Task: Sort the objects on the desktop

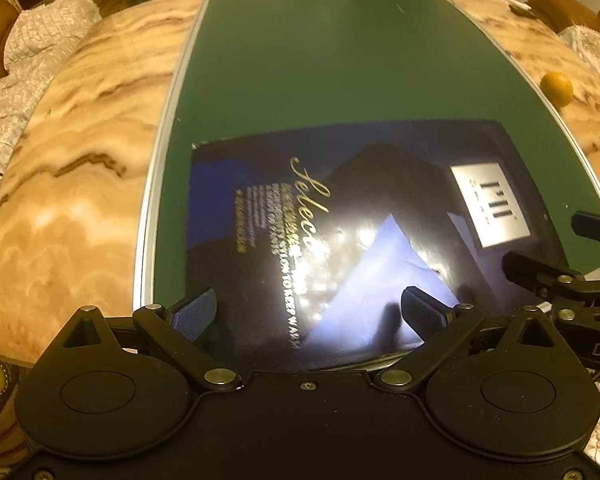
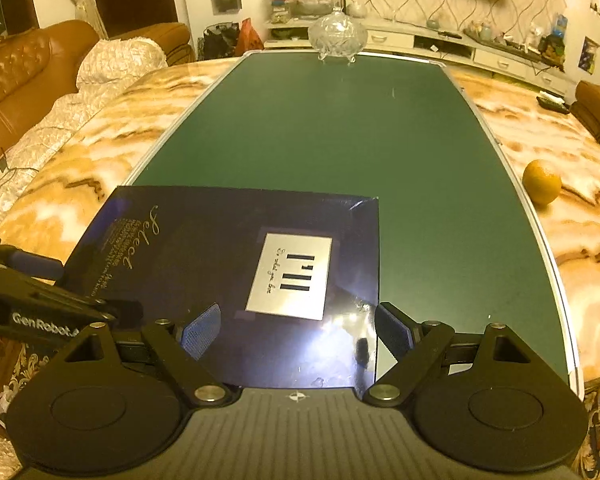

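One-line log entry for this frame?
left gripper: open, above dark blue box | right gripper: open, over same box | orange: on marble | glass dish: far end

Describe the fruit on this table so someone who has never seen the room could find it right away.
Start at the long marble-patterned table with the green board down its middle. Look on the marble strip just right of the board's metal edge, past the dark blue box. The orange sits there alone: small, round and bright, unlike the flat box and the clear glass dish at the far end.
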`<state>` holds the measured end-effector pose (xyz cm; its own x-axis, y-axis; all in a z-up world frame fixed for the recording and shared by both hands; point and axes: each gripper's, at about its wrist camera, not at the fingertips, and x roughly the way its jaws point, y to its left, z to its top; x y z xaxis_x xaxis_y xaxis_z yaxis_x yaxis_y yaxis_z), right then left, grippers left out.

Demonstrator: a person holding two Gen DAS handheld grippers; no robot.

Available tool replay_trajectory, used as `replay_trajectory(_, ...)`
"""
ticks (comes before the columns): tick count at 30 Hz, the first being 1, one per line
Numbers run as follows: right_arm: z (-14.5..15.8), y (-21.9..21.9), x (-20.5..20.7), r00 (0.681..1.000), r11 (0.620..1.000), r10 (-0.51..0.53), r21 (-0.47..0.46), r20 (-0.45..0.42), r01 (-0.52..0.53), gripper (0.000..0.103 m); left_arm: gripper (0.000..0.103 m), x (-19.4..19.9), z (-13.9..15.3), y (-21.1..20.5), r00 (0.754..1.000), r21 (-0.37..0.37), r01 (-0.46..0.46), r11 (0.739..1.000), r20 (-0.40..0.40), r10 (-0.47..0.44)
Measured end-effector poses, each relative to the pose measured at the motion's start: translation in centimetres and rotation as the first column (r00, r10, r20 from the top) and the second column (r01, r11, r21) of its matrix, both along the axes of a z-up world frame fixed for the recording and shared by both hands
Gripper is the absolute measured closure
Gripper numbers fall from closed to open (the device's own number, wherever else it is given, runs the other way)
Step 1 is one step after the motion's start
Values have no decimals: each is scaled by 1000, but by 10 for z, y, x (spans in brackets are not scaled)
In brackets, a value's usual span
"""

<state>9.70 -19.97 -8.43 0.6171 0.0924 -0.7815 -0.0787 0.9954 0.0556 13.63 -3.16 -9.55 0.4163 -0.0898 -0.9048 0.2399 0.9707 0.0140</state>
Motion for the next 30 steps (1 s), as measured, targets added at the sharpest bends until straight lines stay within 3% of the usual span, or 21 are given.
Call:
replay_trajectory(13,-21,-1,-5,999,999,-19,-29,-39,18,14,0,-5,-8,-2,1000,19,-16,1000,14,16)
replay_trajectory(20,-26,-9,-9,998,998,-45,33,-44,46,9,0,-9,-9,-2,999,13,-31,999,35,31)
replay_trajectory(25,-31,-13,-12,997,995,-61,72,-54,65,2,0,-14,-8,3,996,3,-73,997,43,73)
replay_trajectory(30,-27,-11,-22,994,994,-106,33,-27,107,0,0,-28,-4,12,991,19,-127,992,52,126)
